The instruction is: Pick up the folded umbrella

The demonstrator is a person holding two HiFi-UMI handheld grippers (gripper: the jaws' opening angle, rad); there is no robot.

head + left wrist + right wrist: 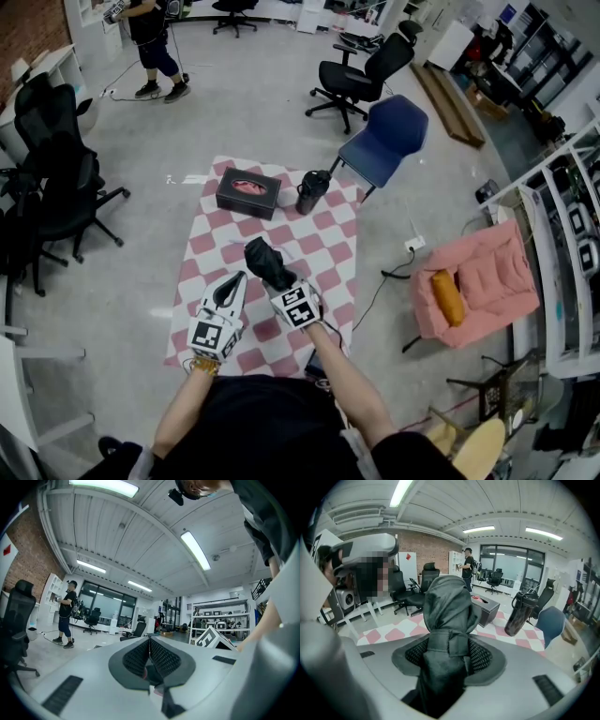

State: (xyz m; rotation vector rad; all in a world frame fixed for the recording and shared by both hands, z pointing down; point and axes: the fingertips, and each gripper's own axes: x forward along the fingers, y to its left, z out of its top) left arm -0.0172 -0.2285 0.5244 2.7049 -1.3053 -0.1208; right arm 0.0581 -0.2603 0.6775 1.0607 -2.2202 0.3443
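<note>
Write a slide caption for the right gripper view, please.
Right tongs grip a folded black umbrella above the checkered cloth; black box and dark bottle beyond.

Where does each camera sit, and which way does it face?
Head view: on the person's head, facing steeply down at checked cloth, box, bottle; forearms, left claw, right claw show.
Left gripper view: on the left claw, facing level toward shelves; shut jaws, person's torso show.
Right gripper view: on the right claw, facing across the cloth; jaws hold the umbrella.
Shared: head and right gripper views show box and bottle.
</note>
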